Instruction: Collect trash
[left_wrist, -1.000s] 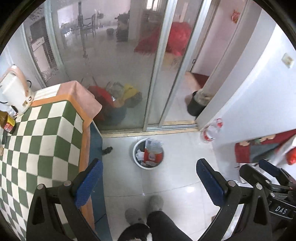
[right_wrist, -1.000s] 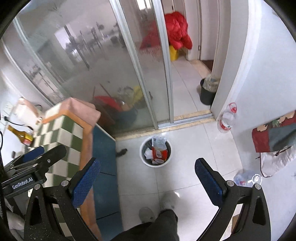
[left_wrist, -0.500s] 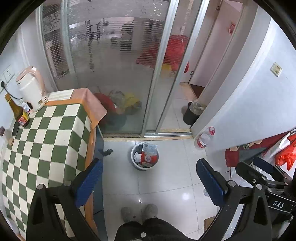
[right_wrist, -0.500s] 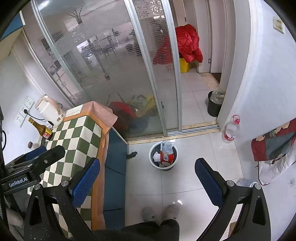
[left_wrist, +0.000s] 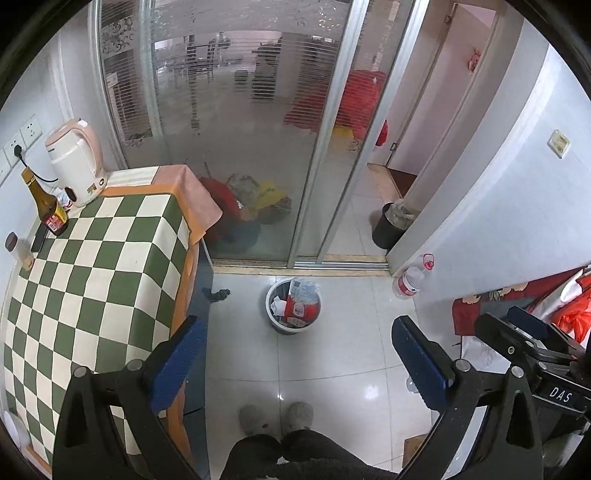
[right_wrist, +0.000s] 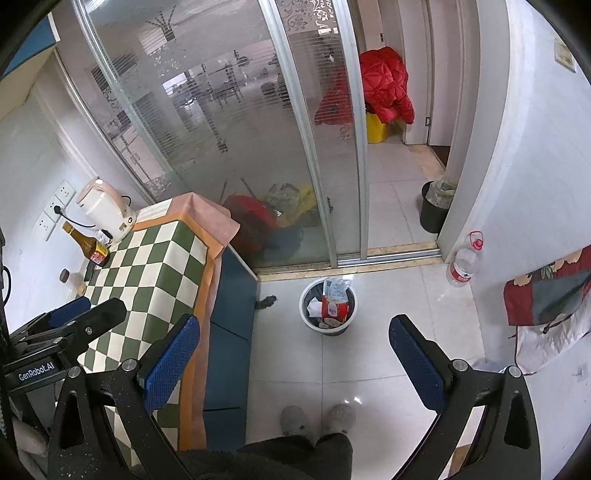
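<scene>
A: Grippers?
B: Left gripper (left_wrist: 295, 354) and right gripper (right_wrist: 293, 350) both spread wide, holding nothing.
A: Trash?
B: In the wastebasket (left_wrist: 293, 307) on the floor tiles (left_wrist: 343, 354).
A: Change?
B: Both views rose; the basket looks smaller.

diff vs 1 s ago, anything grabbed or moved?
Both cameras rose and pulled back: the trash bin looks smaller, and the kettle and sauce bottle on the checkered table are now in full view. Left tongs and right tongs stayed open and empty. Bin and water bottle stayed put.
</scene>
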